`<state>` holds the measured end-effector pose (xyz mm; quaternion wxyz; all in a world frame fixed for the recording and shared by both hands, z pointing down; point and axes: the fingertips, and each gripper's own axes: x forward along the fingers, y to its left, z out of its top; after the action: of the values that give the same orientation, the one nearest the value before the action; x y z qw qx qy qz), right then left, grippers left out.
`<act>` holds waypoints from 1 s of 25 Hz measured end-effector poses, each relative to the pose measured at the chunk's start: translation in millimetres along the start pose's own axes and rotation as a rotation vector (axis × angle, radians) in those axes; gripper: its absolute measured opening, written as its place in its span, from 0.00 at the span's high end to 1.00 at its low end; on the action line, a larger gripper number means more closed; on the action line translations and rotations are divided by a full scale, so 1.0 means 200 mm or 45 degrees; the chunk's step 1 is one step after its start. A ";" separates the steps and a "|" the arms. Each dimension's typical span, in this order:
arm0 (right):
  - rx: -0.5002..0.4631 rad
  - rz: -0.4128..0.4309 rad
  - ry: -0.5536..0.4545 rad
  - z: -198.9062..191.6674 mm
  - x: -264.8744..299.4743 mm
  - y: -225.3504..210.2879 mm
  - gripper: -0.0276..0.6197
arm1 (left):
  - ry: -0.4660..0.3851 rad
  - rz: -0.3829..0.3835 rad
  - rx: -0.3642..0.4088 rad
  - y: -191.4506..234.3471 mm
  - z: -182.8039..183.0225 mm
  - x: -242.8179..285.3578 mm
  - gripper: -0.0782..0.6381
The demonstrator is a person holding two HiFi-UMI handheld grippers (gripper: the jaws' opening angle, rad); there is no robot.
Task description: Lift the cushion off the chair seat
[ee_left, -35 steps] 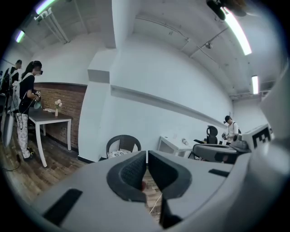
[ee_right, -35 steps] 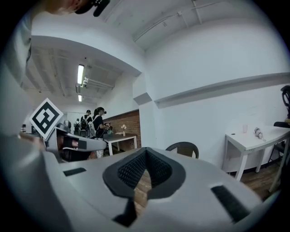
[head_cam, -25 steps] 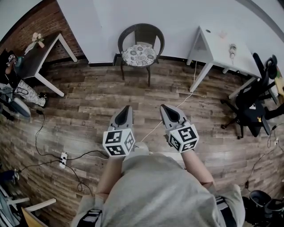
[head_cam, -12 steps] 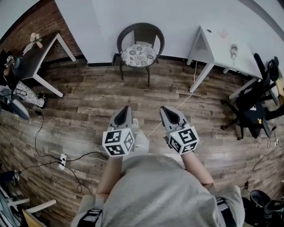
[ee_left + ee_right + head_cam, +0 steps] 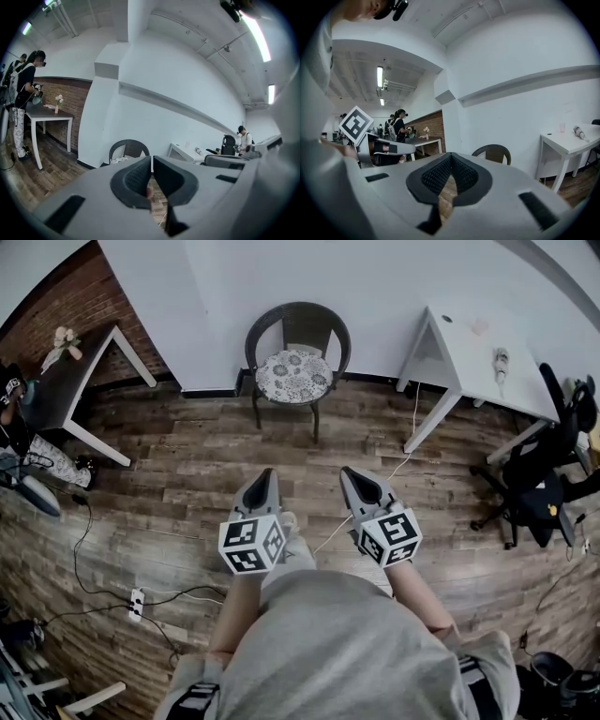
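Both of your grey grippers, the left gripper (image 5: 266,481) and the right gripper (image 5: 353,479), are closed and empty, well apart from the round floral cushion (image 5: 293,374), which lies on the dark wicker chair (image 5: 298,319).

**Three Cameras, One Chair Ahead**

The head view looks steeply down from above the person (image 5: 328,643) onto the brown plank floor (image 5: 187,456). The left claw (image 5: 267,474) and right claw (image 5: 350,472) sit close below it, and the dark wicker round-backed chair (image 5: 297,334) stands well off at the top. Each claw view rides low behind its own jaws, facing nearly level toward the white wall (image 5: 164,93). Both share that chair and the white table (image 5: 569,140) to its right.
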<state>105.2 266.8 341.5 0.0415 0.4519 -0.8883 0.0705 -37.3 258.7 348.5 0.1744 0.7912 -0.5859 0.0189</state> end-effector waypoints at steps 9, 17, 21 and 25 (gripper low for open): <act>-0.020 0.023 -0.004 0.15 0.55 -0.14 0.96 | 0.008 -0.031 0.007 0.28 0.22 0.42 0.87; -0.016 0.023 0.018 0.20 0.97 -0.24 0.96 | 0.021 -0.064 0.028 0.52 0.37 0.76 0.87; -0.010 0.016 0.023 0.21 1.14 -0.29 0.96 | 0.032 -0.065 0.016 0.63 0.41 0.91 0.87; -0.004 0.012 0.029 0.21 1.29 -0.35 0.96 | 0.044 -0.069 0.011 0.72 0.44 1.05 0.86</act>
<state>9.1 13.3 342.4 0.0519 0.4469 -0.8900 0.0743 -122.3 3.7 352.2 0.1814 0.8071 -0.5610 0.0303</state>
